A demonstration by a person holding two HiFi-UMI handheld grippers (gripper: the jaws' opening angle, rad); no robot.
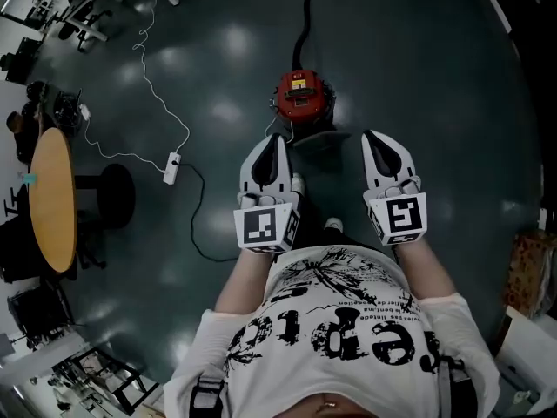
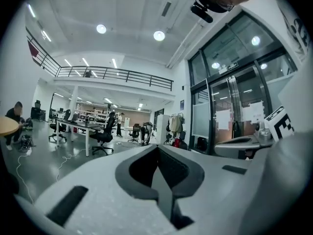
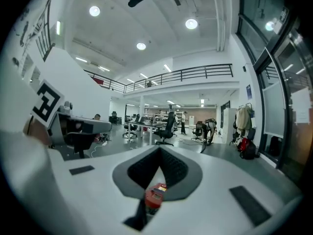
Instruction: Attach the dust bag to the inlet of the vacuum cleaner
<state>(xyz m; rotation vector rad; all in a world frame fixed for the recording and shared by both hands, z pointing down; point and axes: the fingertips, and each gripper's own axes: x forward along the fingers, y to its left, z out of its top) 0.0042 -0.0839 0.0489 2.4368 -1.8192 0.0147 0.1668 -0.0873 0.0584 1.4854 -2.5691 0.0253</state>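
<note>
The red vacuum cleaner point(image 1: 300, 94) stands on the dark floor ahead of the person's feet, and its black hose point(image 1: 306, 16) runs away toward the top of the head view. I see no dust bag in any view. My left gripper point(image 1: 277, 139) and right gripper point(image 1: 372, 136) are held side by side in front of the person's chest, high above the vacuum, both pointing roughly level. Both are shut with nothing between the jaws. The left gripper point(image 2: 157, 146) faces an open office hall. Below the right gripper point(image 3: 159, 148), the red vacuum point(image 3: 155, 196) shows through the jaw gap.
A white cable leads to a power strip point(image 1: 171, 167) on the floor at left. Further left are a round wooden table point(image 1: 50, 200) and a black round base point(image 1: 111, 196). A cardboard box point(image 1: 529, 273) sits at the right edge. Desks, office chairs point(image 2: 102, 137) and people fill the hall.
</note>
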